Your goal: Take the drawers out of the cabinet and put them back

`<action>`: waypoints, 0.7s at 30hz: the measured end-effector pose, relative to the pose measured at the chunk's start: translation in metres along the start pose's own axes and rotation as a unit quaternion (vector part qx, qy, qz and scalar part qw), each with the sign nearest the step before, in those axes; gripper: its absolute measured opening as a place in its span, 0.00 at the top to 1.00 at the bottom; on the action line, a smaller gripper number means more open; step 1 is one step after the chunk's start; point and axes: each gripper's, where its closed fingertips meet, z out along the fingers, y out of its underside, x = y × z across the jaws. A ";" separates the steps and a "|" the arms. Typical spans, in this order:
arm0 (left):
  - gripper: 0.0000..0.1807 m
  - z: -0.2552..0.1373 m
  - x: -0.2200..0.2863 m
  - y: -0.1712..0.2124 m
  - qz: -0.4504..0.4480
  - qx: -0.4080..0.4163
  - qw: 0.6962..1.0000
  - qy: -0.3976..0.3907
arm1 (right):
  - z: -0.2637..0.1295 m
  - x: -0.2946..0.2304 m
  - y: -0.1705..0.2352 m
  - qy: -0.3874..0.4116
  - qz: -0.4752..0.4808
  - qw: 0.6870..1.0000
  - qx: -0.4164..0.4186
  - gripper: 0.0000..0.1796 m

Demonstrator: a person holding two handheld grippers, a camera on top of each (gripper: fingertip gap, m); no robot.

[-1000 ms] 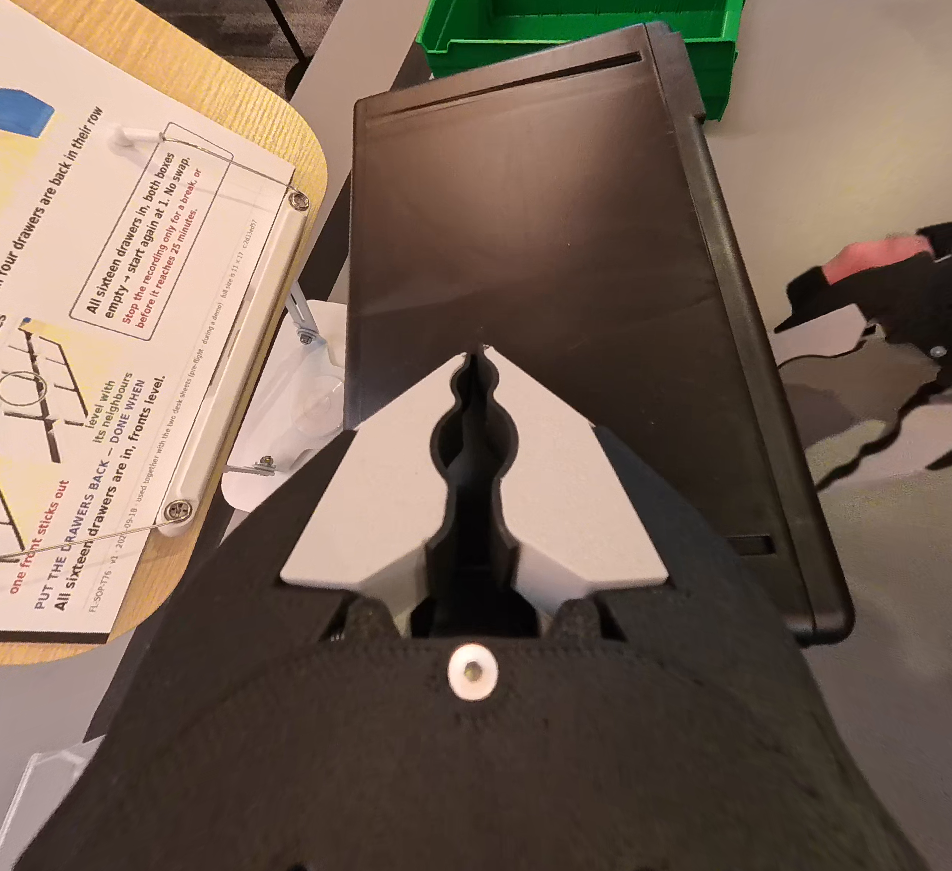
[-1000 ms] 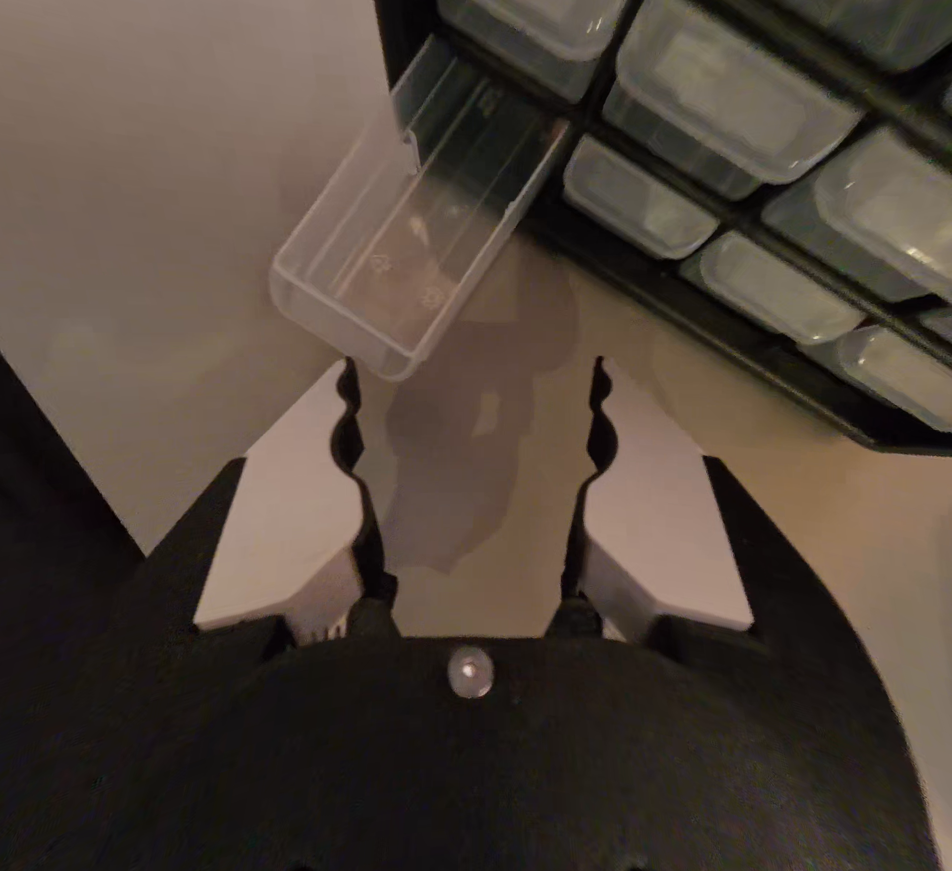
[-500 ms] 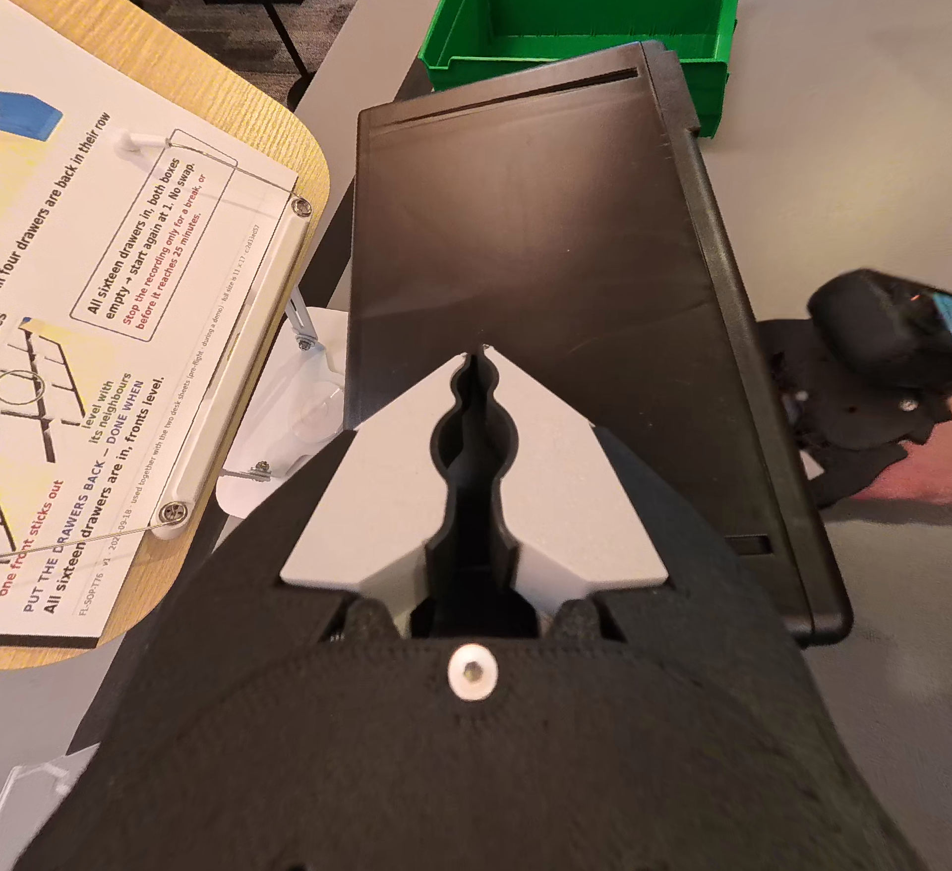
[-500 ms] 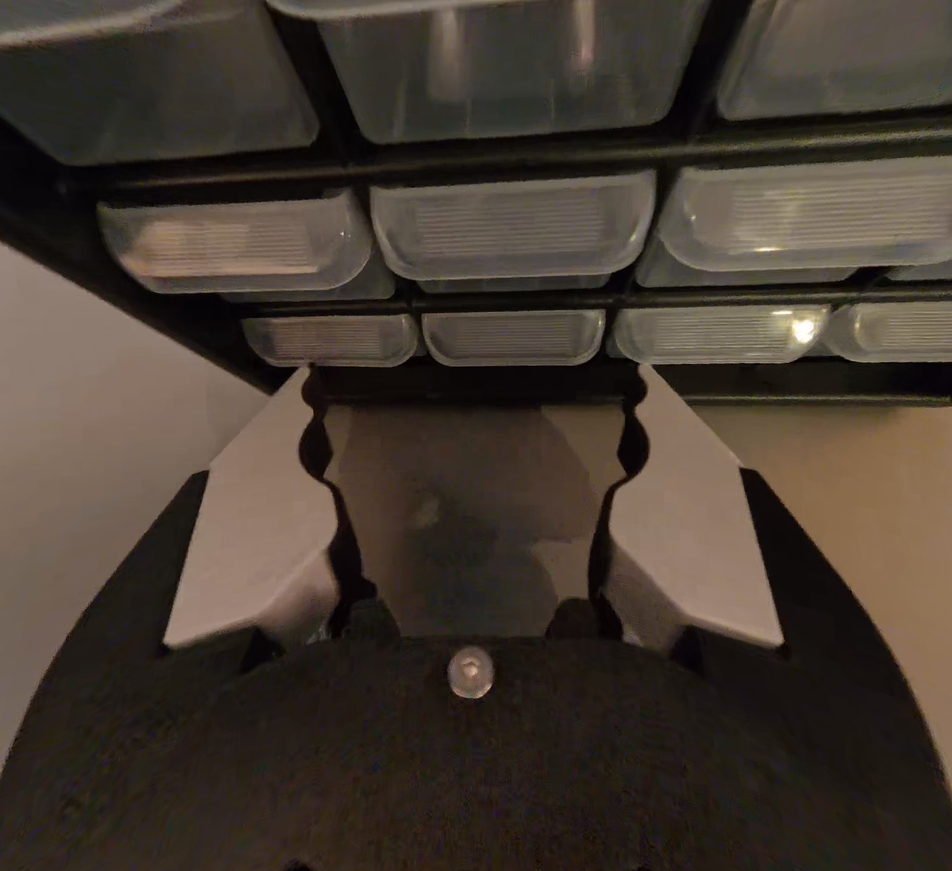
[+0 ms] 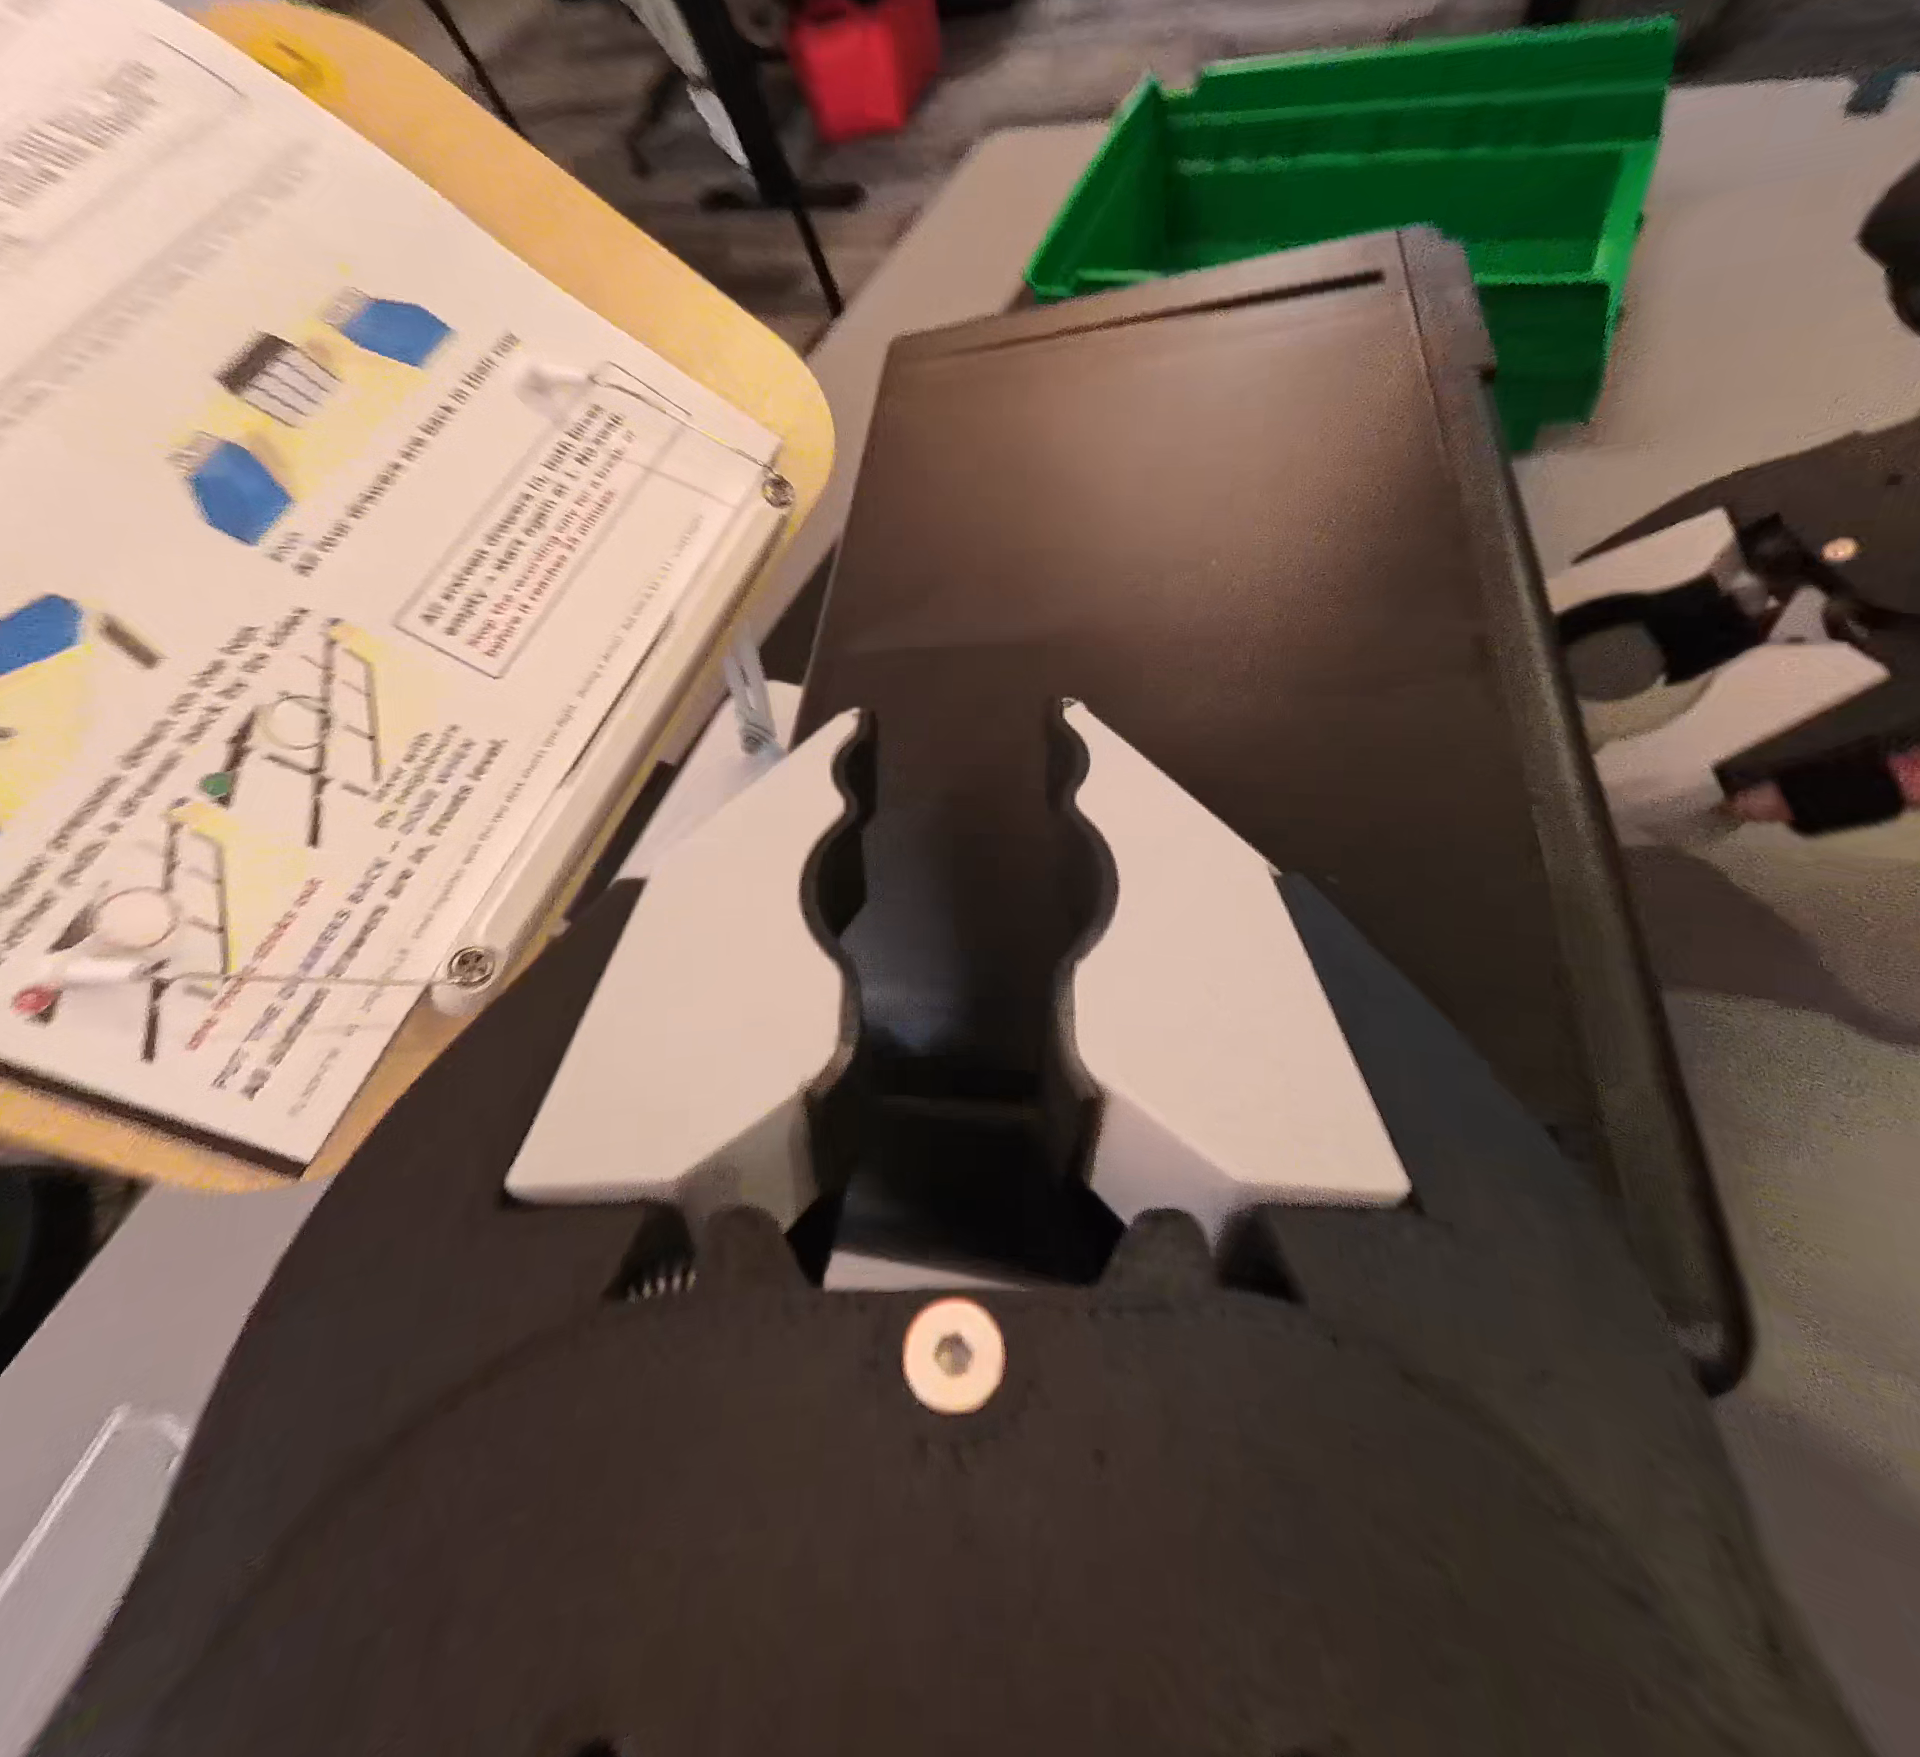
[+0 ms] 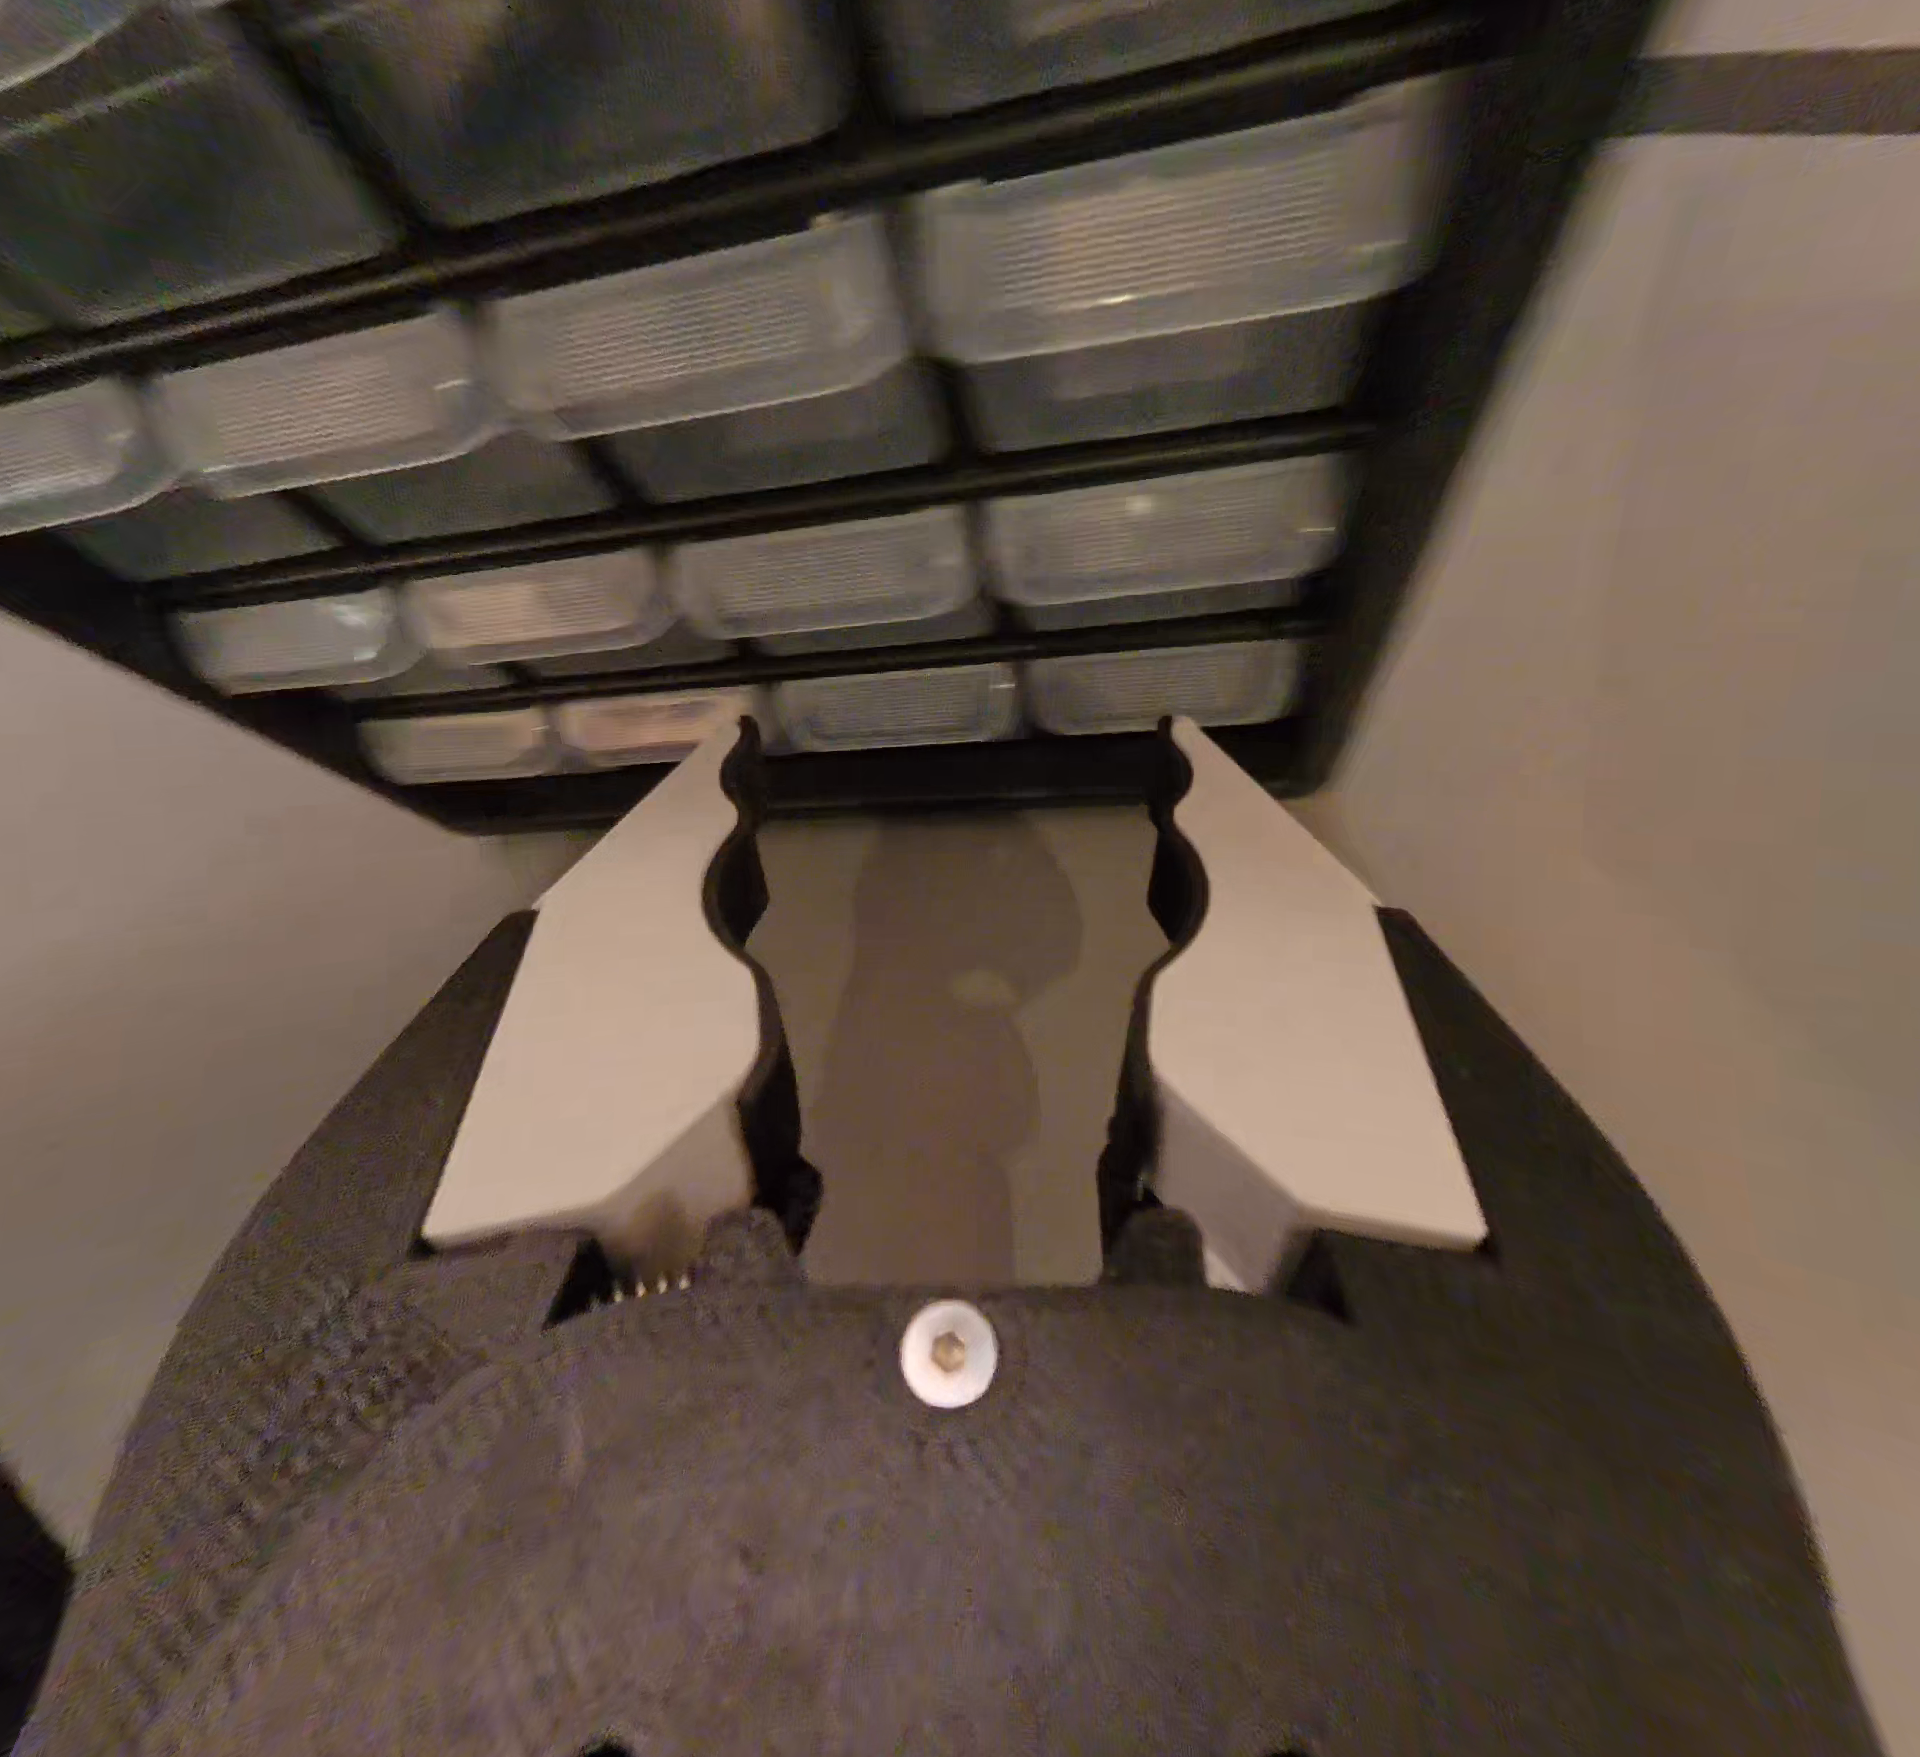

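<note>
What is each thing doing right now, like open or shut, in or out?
Left tongs: open, empty, over the cabinet top.
Right tongs: open, empty, facing the drawers.
Cabinet: standing on the table, black top bare.
Clear drawers: the ones in view look pushed in.
Green bin: behind the cabinet; visible part empty.
Instruction sheet: held on its stand.

Your left wrist view shows only the flat top of the black plastic drawer cabinet (image 5: 1174, 585); its drawer fronts are hidden. The printed instruction sheet (image 5: 312, 627) is motion-blurred and runs off the left edge. In the right wrist view, the clear plastic drawers (image 6: 727, 336) smear toward the top, cut off there.
</note>
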 end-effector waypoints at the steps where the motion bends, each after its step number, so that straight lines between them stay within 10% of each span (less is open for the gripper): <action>1: 0.82 -0.007 0.002 -0.002 -0.002 0.017 1.000 -0.019 | -0.005 0.018 -0.004 0.016 0.002 1.000 0.004 0.61; 12: 0.56 -0.056 0.052 0.028 -0.124 0.082 0.986 -0.079 | 0.000 0.076 -0.028 -0.013 -0.053 0.998 0.044 0.73; 21: 0.56 -0.055 0.067 0.030 -0.153 0.100 0.980 -0.073 | 0.002 0.069 -0.024 -0.011 -0.082 0.996 0.036 0.91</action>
